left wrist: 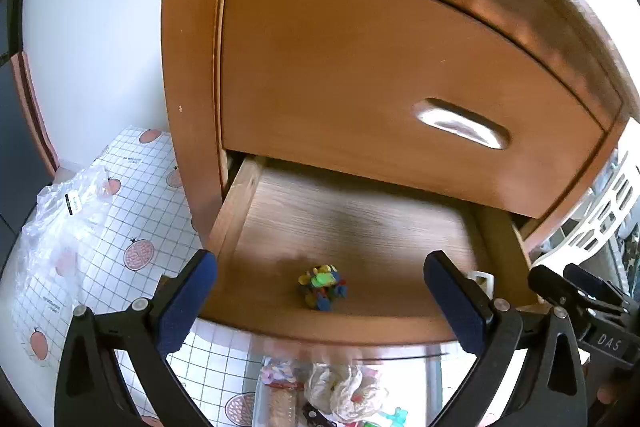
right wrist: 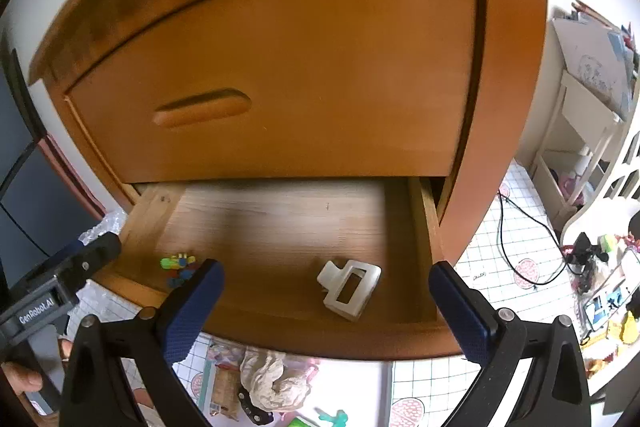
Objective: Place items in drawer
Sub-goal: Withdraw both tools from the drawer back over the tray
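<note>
The left gripper (left wrist: 320,291) has its jaws spread wide with nothing between the blue pads (left wrist: 188,301). The right gripper (right wrist: 326,297) stands the same way, jaws wide apart and empty. They sit side by side: the right one's body shows just right of the left one's right finger. A hand (right wrist: 22,381) wraps the left gripper's handle.

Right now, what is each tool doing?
Left tool: open, holding nothing.
Right tool: open, holding nothing.
</note>
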Tool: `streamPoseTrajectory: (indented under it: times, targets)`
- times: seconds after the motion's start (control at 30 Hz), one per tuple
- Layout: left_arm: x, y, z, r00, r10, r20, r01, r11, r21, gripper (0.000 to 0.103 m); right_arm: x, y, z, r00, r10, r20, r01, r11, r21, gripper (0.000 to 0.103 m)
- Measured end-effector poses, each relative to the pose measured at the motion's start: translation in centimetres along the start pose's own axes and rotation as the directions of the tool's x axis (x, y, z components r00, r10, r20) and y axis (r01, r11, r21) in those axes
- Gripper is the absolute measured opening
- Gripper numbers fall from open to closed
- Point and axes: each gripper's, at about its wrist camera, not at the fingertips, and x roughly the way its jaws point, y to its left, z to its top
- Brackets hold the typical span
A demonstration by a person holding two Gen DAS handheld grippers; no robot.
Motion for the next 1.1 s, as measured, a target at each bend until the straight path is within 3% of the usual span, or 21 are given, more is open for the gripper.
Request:
streamPoseTrajectory:
  times: [0.3, 0.53, 0.8, 1.1]
  targets:
    - [-5.4, -0.8, -1.1, 0.986, -0.053, 0.156, 0.044, 0.997, 0.063, 0.103, -5.3, 1.0, -1.2, 0.996, 0.006, 0.09, -0.004, 1.0, -0.023, 0.103]
    - [-9.1, -1.2, -3.6, 0.971, -0.086, 0.223, 0.066, 0.993, 0.098, 0.103, -7.9, 2.3, -4.4, 0.993, 0.015, 0.118, -0.01, 0.999, -0.047, 0.103]
    - [-8.5, -0.7, -8.4, 0.982, -0.103, 0.158, 0.085, 0.99, 0.115, 0.103, -6.7, 3.1, -9.7, 0.996, 0.036, 0.077, -0.034, 0.999, -0.034, 0.103]
    - [-1.9, 2.5, -14.6, 0.993, -0.104, -0.053, 0.104, 0.995, 0.001, 0.103, 0.3, 1.7, -16.8, 0.993, 0.018, -0.113, -0.011, 0.998, 0.055, 0.103]
